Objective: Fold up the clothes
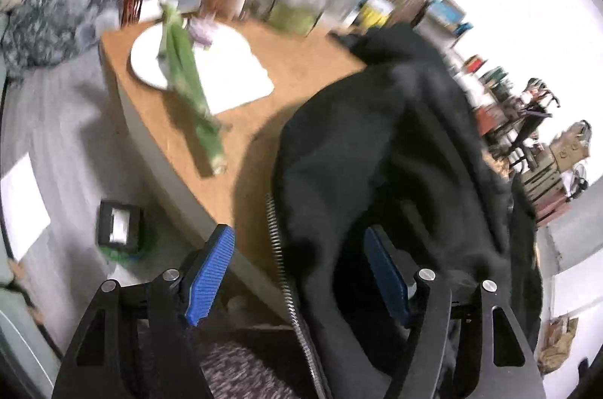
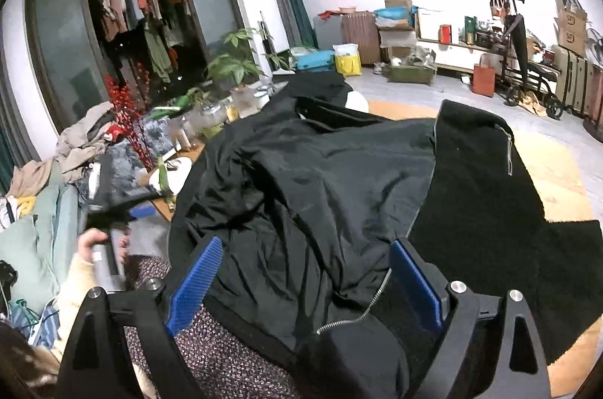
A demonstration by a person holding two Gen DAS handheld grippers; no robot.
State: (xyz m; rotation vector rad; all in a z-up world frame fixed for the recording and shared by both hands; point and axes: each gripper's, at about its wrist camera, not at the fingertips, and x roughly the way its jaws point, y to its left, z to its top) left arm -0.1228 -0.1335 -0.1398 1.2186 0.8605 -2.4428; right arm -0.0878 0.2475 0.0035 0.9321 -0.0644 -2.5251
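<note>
Holding both claws released, I have nothing pinched in either. My left claw (image 1: 297, 276) stands wide above the table (image 1: 301, 60) edge; the black jacket (image 1: 395, 154) fills the space ahead and to the right of it, and its zipper (image 1: 280, 267) runs down between my 2 blue pads (image 1: 209, 276) without either pad pressing it. Ahead and to the left of that claw lie a white plate (image 1: 145, 63) and a blurred green stalk (image 1: 192, 90); the whole view is smeared. Below the left pad, on the floor, sits a small dark box (image 1: 118, 227).

My right claw (image 2: 303, 282) is also released, its jaws wide over the jacket (image 2: 301, 180), which lies rumpled on the table (image 2: 557, 180) straight ahead. A length of zipper (image 2: 361, 308) curls between its pads (image 2: 192, 286), loose. To the right of this claw the jacket's fleecy lining (image 2: 482, 191) is turned up. Far left of it, my left hand (image 2: 94, 244) grips the other tool's handle. Under both claws is speckled fabric (image 2: 218, 353).
</note>
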